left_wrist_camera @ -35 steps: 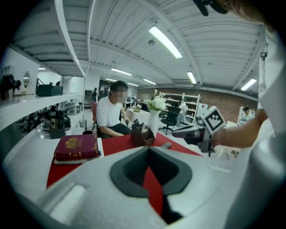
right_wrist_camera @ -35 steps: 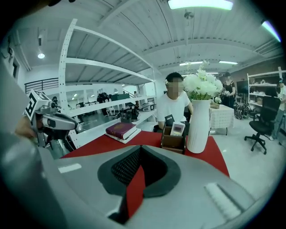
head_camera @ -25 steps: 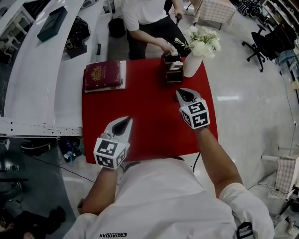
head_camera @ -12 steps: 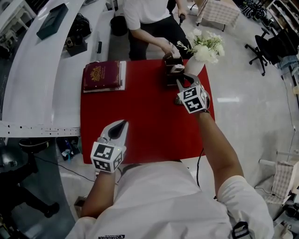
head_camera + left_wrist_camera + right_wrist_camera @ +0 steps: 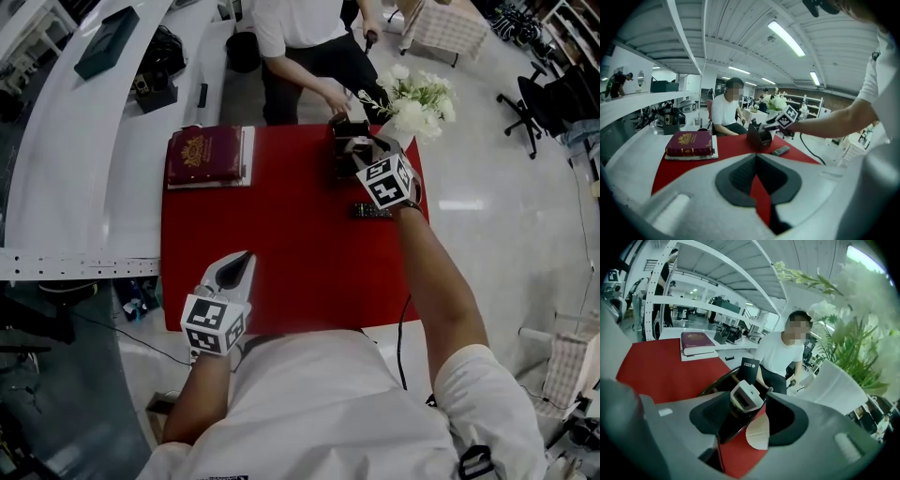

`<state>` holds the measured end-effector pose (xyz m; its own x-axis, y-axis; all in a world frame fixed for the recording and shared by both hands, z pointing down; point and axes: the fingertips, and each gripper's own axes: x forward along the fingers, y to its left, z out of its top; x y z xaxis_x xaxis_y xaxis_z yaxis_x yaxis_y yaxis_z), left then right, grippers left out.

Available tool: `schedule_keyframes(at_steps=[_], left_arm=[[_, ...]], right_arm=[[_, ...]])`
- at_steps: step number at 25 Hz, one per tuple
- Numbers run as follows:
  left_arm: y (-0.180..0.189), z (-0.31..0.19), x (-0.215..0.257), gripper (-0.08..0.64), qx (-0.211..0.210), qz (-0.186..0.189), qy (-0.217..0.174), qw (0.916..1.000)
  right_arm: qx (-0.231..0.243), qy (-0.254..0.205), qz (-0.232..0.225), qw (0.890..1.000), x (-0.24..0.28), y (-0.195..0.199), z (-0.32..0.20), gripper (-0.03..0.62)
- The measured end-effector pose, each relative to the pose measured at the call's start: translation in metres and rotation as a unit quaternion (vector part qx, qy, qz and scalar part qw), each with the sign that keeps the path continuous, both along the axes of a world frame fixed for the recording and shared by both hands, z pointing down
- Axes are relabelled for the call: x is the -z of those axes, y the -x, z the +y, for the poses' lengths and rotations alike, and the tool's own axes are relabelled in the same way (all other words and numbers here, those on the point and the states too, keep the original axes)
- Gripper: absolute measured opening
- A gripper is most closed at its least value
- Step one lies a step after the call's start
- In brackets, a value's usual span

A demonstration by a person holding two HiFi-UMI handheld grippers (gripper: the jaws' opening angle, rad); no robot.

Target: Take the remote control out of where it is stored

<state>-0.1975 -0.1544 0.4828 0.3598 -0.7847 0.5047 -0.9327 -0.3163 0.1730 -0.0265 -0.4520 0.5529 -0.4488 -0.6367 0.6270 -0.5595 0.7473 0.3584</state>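
Remote [image 5: 746, 398], a pale one, stands on end in the dark holder [image 5: 347, 155] at the far edge of the red surface [image 5: 281, 244]. Its top is between the fingers of the right gripper [image 5: 373, 145]. Those fingers have just been opening and stand wide apart, with their pads off it. Across the surface sits a person [image 5: 300, 37] in a white shirt, one hand near the holder. At the far left corner a maroon book [image 5: 204, 153] lies flat on a white sheet. White flowers [image 5: 419, 94] stand just right of the holder. The left gripper [image 5: 244, 258] hovers over the near edge, well apart from the rest, its fingers together on nothing. A black remote [image 5: 372, 211] lies flat on the surface, just on the near side of the holder.
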Motion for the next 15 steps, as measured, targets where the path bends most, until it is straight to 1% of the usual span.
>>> schedule_keyframes(at_steps=[4, 8, 12, 14, 15], left_arm=[[0.000, 0.001, -0.001, 0.000, 0.006, 0.003, 0.004, 1.0000], [0.001, 0.002, -0.003, 0.000, 0.011, 0.008, 0.006, 0.9999], [0.001, 0.004, -0.004, 0.000, 0.013, 0.008, 0.009, 0.9999], [0.002, 0.004, -0.004, 0.000, 0.014, 0.008, 0.009, 0.9998], [0.002, 0.004, -0.004, 0.000, 0.015, 0.008, 0.009, 0.9998]], right_arm=[[0.015, 0.016, 0.000, 1.000, -0.005, 0.004, -0.007, 0.262], [0.029, 0.033, -0.004, 0.999, -0.010, 0.009, -0.011, 0.262], [0.038, 0.037, -0.003, 0.999, -0.012, 0.013, -0.012, 0.262], [0.038, 0.035, -0.003, 0.999, -0.011, 0.015, -0.013, 0.255], [0.039, 0.033, -0.003, 0.999, -0.010, 0.016, -0.013, 0.237]])
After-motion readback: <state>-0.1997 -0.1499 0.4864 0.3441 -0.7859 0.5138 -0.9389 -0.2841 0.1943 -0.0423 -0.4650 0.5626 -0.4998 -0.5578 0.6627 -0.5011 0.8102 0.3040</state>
